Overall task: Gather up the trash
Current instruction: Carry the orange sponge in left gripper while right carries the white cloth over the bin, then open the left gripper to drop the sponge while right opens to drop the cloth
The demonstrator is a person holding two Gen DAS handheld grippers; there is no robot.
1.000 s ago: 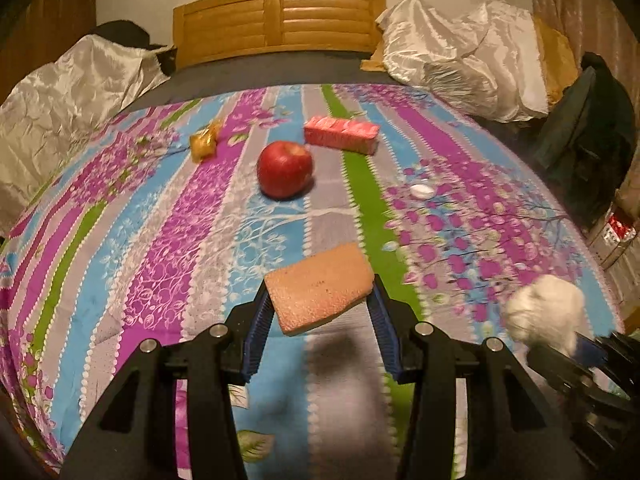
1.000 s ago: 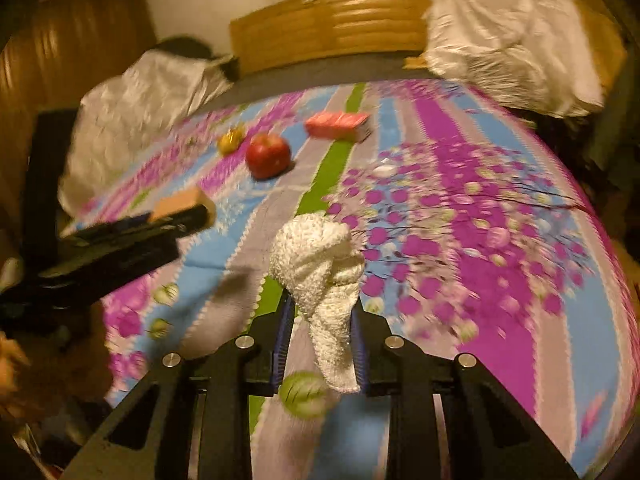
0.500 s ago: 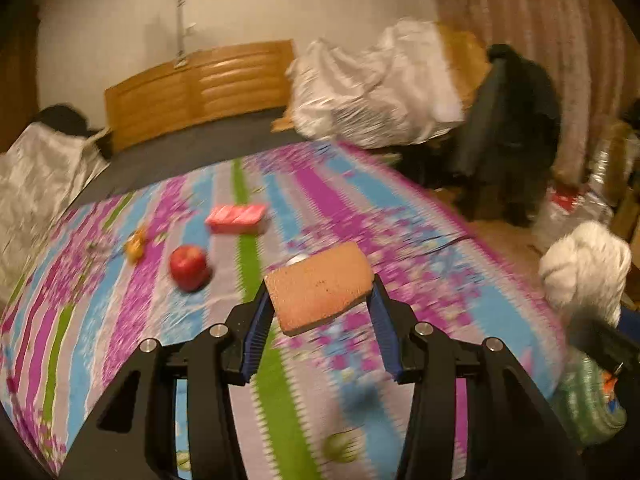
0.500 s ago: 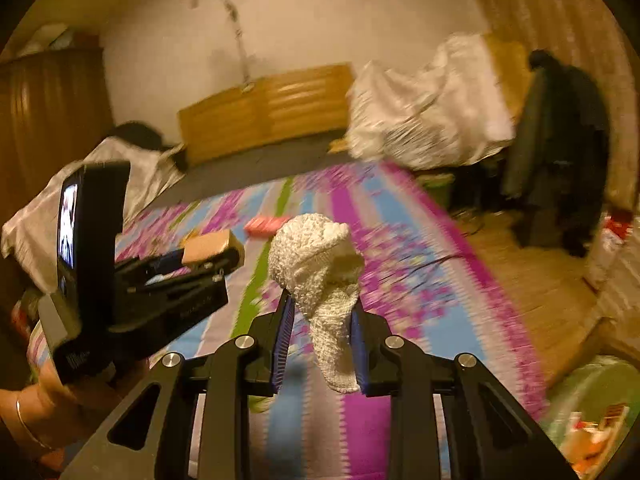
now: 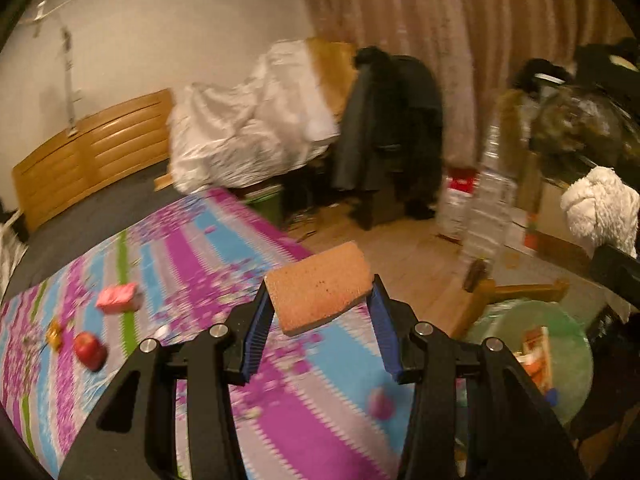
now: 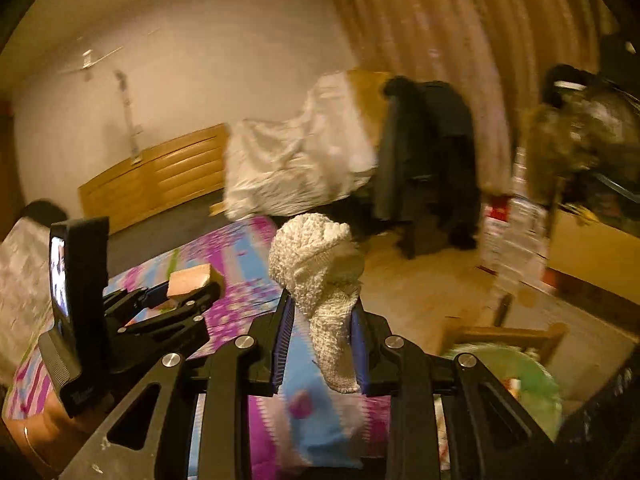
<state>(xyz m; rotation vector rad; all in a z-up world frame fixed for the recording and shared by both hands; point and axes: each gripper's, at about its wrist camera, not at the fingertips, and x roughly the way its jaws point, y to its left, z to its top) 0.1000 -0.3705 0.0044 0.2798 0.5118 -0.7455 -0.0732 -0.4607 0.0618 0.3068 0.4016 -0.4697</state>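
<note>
My left gripper [image 5: 318,334] is shut on an orange-brown sponge [image 5: 318,294] and holds it in the air above the bed's right edge. My right gripper [image 6: 320,344] is shut on a crumpled white cloth [image 6: 318,276], also in the air. The cloth shows at the right of the left wrist view [image 5: 602,210]. The left gripper with the sponge [image 6: 188,278] shows at the left of the right wrist view. A green-lined trash bin [image 5: 568,344] with wrappers inside stands on the floor, low right; it also shows in the right wrist view [image 6: 536,376].
A red apple [image 5: 90,350], a pink packet [image 5: 118,298] and a yellow wrapper [image 5: 54,334] lie on the striped bedspread [image 5: 224,248]. A chair with a dark coat [image 5: 390,128], stacked clear containers [image 5: 486,192] and a wooden stool frame [image 5: 516,292] stand on the wood floor.
Both grippers have swung right, away from the bed and toward the floor and the green bin, each still holding its item. The apple and packet have slid to the far left of view.
</note>
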